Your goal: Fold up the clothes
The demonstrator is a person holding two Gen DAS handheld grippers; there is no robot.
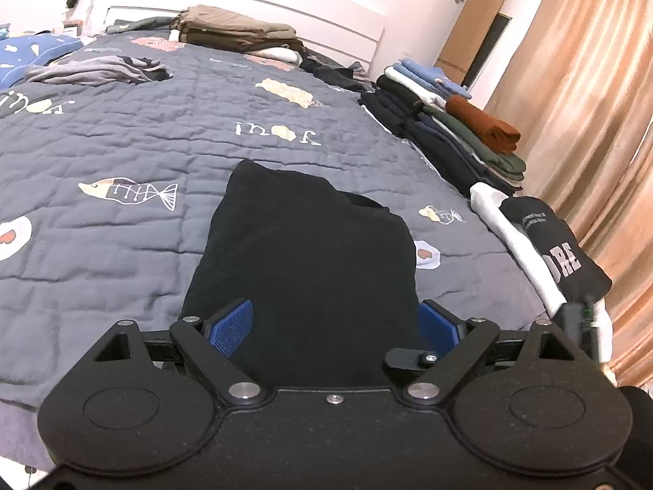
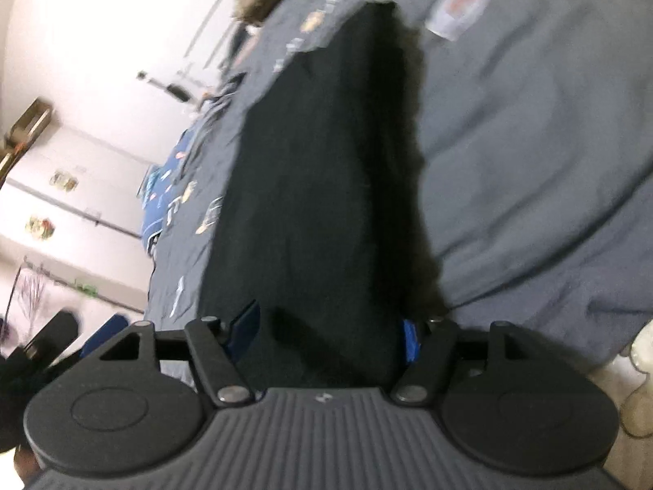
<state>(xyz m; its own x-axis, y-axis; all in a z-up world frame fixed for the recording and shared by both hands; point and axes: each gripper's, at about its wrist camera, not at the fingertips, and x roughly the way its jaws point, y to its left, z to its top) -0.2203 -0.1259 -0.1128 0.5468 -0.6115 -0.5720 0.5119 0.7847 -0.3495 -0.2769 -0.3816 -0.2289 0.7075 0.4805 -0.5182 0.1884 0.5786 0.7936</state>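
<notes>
While both of my grippers hang low over the near edge of the bed, the folded black cotton garment (image 1: 302,269) lies flat on the grey quilted bedspread with fish prints (image 1: 122,143), its near end reaching in between the fingers. My left gripper (image 1: 332,326) stands wide, its blue ribbed pads (image 1: 230,326) flanking the cloth on either side without squeezing it. My right gripper (image 2: 326,332) is spread apart too, the same dark garment (image 2: 326,183) running between its blue pads; that view is blurred, so I cannot tell whether the pads graze the fabric. Along the bed's right edge sits a stack of folded clothes (image 1: 453,130), well apart from the black piece.
</notes>
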